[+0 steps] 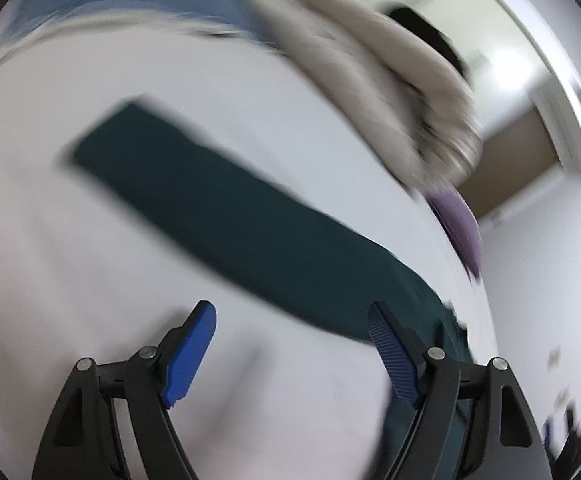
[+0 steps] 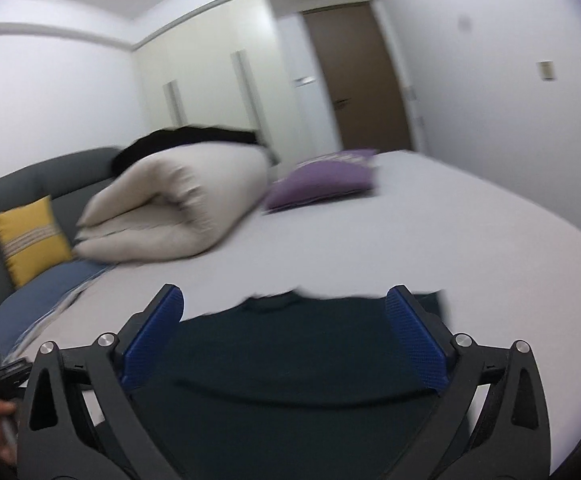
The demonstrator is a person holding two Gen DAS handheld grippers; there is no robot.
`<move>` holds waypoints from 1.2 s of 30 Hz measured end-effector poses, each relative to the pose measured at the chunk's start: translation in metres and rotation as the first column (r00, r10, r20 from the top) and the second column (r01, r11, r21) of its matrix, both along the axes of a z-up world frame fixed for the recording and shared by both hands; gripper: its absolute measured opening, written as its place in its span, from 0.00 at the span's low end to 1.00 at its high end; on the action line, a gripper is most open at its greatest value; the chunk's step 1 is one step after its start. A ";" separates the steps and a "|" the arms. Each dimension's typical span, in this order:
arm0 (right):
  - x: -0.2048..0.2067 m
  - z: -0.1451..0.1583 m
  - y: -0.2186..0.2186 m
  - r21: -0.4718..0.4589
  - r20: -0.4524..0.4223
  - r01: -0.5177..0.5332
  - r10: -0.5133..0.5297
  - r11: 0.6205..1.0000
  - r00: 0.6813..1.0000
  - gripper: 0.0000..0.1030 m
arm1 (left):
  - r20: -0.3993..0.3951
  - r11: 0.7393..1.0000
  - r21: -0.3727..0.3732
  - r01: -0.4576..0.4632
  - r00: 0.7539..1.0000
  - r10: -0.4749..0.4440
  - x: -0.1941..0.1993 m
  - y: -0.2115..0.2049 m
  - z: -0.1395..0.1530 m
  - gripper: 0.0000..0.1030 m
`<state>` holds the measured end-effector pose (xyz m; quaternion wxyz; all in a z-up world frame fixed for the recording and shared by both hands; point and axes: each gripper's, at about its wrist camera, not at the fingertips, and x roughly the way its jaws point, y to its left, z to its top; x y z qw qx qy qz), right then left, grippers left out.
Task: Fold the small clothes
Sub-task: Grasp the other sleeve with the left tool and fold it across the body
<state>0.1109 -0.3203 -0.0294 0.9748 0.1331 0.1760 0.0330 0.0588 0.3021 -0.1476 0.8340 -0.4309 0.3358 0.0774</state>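
The left gripper point(image 1: 292, 324) stands wide open with nothing between its blue pads point(image 1: 188, 356), hanging over the white bed sheet point(image 1: 90, 264). Its right finger overlaps the near end of a dark green garment point(image 1: 226, 216), which lies flat on the sheet as a long strip running from under that finger away to the upper left; whether the finger touches the cloth cannot be told through the blur. Beyond the strip, to the upper right, sits a rolled cream duvet point(image 1: 390, 96), with a purple cushion point(image 1: 460, 224) just past its lower end.

The right gripper point(image 2: 284, 304) is also spread wide and holds nothing; the dark green garment point(image 2: 290, 360) fills the space under and between its fingers, its far edge ending just ahead of the tips. Farther ahead lie the cream duvet point(image 2: 178, 208) to the left and the purple cushion point(image 2: 322, 184) to the right, and a yellow cushion point(image 2: 30, 236) leans at far left
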 end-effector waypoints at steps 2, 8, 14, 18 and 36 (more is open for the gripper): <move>-0.005 -0.003 0.028 0.066 -0.021 -0.078 0.079 0.995 0.997 1.00 | 0.005 0.995 -0.064 -0.076 0.997 0.076 -0.015 0.029 -0.010 0.78; -0.005 -0.017 0.085 0.172 -0.108 -0.175 0.195 0.969 0.975 0.99 | 0.032 0.961 -0.190 -0.201 0.977 0.211 -0.008 0.069 -0.027 0.77; -0.002 -0.036 0.111 0.274 -0.150 -0.158 0.204 0.949 0.967 0.84 | 0.015 0.937 -0.242 -0.252 0.964 0.264 0.041 0.087 -0.031 0.34; -0.017 -0.035 0.073 0.280 -0.156 -0.132 0.181 0.951 0.971 0.79 | -0.032 0.926 -0.250 -0.282 0.959 0.283 0.050 0.093 -0.029 0.12; -0.090 -0.082 -0.101 0.371 -0.220 0.146 -0.066 0.917 0.973 0.73 | -0.168 0.506 0.574 0.643 0.698 -0.696 0.120 -0.418 0.057 0.77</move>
